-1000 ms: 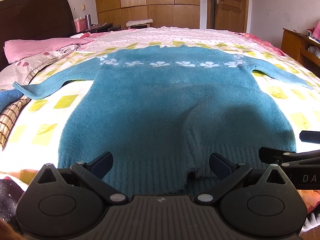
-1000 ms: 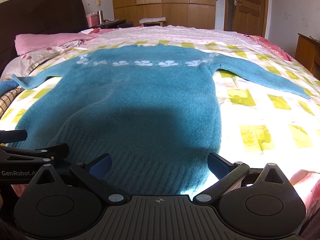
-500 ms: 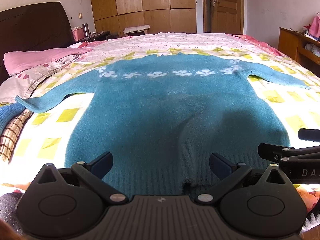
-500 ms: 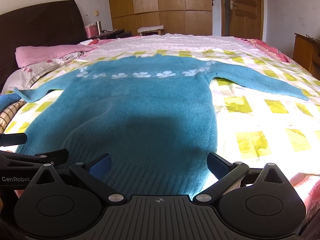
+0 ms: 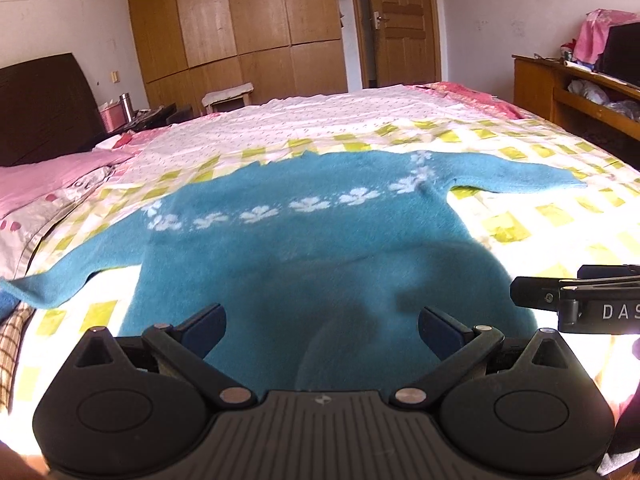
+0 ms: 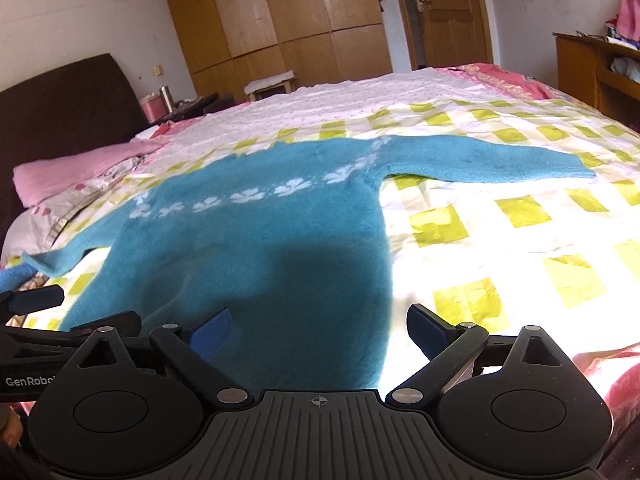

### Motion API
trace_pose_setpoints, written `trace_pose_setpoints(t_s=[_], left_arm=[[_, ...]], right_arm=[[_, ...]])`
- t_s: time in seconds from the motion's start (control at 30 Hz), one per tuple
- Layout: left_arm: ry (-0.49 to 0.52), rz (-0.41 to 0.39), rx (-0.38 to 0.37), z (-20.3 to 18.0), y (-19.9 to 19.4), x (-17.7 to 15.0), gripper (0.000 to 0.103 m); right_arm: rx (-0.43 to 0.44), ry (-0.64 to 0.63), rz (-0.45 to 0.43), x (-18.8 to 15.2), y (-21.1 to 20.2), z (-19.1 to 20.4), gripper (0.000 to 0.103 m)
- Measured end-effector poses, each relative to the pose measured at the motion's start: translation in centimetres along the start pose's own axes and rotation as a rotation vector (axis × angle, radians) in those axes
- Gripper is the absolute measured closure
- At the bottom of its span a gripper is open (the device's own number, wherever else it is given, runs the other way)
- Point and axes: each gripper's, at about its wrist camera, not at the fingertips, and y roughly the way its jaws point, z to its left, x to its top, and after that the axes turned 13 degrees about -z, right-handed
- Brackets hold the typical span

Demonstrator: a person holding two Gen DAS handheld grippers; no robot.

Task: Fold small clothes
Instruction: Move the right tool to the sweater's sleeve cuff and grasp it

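Note:
A teal knit sweater point(image 5: 320, 248) with a band of white flowers lies flat on the bed, both sleeves spread out; it also fills the right wrist view point(image 6: 260, 248). My left gripper point(image 5: 322, 332) is open above the sweater's lower part, nothing between its pads. My right gripper point(image 6: 320, 330) hovers over the sweater's lower right edge with its jaws wide and closing; the pads touch nothing. Each gripper shows in the other's view: the right gripper point(image 5: 560, 300) at the right edge, the left gripper point(image 6: 36, 300) at the left edge. The hem is hidden under the gripper bodies.
The bed's yellow-checked sheet point(image 6: 500, 240) stretches to the right of the sweater. A pink pillow point(image 5: 36, 184) and dark headboard point(image 5: 44, 108) are at the left. A wooden desk point(image 5: 568, 92) stands at the right, a wardrobe point(image 5: 240, 28) and door behind.
Both grippers have risen and drawn back from the ribbed hem, which is now out of sight. Both views have rolled, so the bed looks tilted. The right jaws are slightly narrower.

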Motion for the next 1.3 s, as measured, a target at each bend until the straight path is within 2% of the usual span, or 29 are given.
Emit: trace_pose_setpoints(t_s=[0.27,0.43,0.57,0.77,0.87,1.23,1.3], left_arm=[[0.074,-0.052,-0.117,-5.4,4.0,3.7,0.000],[0.120,-0.059,-0.171,-9.0,7.1,5.3,0.000],[0.127,-0.046,-0.208,-11.4,9.8,6.1,0.000],[0.124,-0.019,-0.249,-14.3,13.4,6.2,0.000],[0.118,-0.009,-0.252,-15.2,15.2,6.1,0.000],[0.092,0.026,-0.248,-16.0,18.5,4.8,0.000],[0.082,0.040,-0.247,-16.2,18.9,4.4,0.000]], right_arm=[[-0.174,0.204,-0.077,4.2,2.5,-9.8,0.018],[-0.274,0.365,-0.086,6.5,5.8,-16.5,0.031],[-0.338,0.471,-0.097,7.6,8.8,-21.1,0.034],[-0.384,0.631,-0.102,7.5,12.1,-26.7,0.039],[-0.403,0.665,-0.103,7.4,13.4,-28.6,0.041],[-0.341,0.753,-0.160,8.0,16.9,-31.3,0.042],[-0.336,0.769,-0.172,8.0,17.4,-31.6,0.045]])
